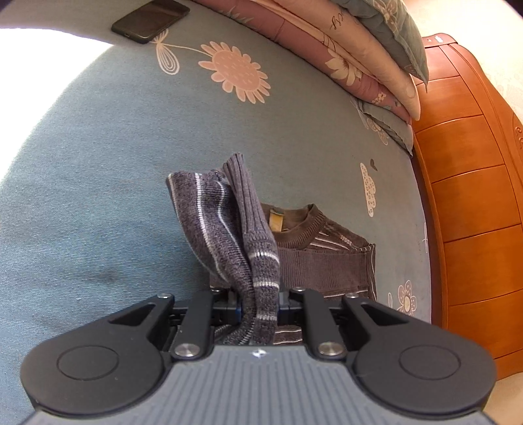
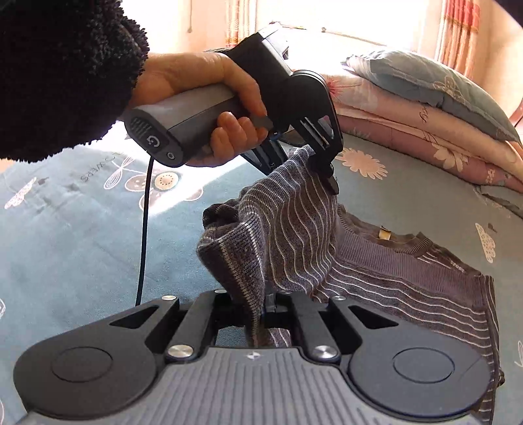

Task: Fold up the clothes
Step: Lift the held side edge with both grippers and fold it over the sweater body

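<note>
Sweater (image 1: 323, 258), brown-grey knit with pale stripes, lies on your bed sheet (image 1: 114, 183) near the edge that meets the wooden bed frame (image 1: 467, 196).

Left wrist view:
- Left gripper (image 1: 260, 309): your jaws are clamped on a fold of the sweater's striped sleeve, which stands up out of them.
- Sweater body: flat on the sheet beyond the gripper, neckline and yellow label facing you.
- Phone (image 1: 152, 19): dark, lying on the sheet at its far edge, well apart from the sweater.
- Folded quilts (image 1: 353, 55): stacked at the far corner beside the bed frame.

Right wrist view:
- Right gripper (image 2: 258, 310): your jaws are pressed together on a bunch of the striped knit (image 2: 278, 235).
- Left gripper (image 2: 322, 170): held in your hand (image 2: 202, 94), dark fleece sleeve (image 2: 59, 75) above the wrist, pinching the same lifted cloth higher up.
- Sweater body: spread on the sheet to the right, collar towards the quilts.
- Black cable (image 2: 145, 229): hanging from the left gripper's handle.
</note>
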Motion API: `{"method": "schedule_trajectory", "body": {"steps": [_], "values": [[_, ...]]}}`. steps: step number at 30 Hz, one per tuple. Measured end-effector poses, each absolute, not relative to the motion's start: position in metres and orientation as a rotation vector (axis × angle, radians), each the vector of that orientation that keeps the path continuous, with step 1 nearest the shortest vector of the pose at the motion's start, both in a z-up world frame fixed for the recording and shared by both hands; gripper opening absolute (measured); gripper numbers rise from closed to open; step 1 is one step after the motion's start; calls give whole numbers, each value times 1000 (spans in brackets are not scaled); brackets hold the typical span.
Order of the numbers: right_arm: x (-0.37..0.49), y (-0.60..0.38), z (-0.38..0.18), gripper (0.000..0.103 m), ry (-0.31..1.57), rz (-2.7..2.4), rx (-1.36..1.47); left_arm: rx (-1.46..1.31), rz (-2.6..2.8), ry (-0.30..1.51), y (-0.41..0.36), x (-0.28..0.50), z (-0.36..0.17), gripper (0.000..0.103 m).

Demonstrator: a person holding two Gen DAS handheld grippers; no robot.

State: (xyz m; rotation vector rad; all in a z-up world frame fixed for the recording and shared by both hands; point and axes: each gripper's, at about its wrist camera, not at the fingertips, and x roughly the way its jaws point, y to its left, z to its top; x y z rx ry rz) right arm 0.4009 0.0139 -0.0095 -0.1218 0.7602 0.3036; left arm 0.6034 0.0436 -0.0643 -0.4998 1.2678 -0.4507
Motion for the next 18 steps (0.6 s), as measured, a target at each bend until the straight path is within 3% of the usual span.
{"method": "schedule_trajectory", "body": {"steps": [18], "values": [[382,-187,-26,8,790,114,307,-292,-474,1349,-163,612,-64,14]]}}
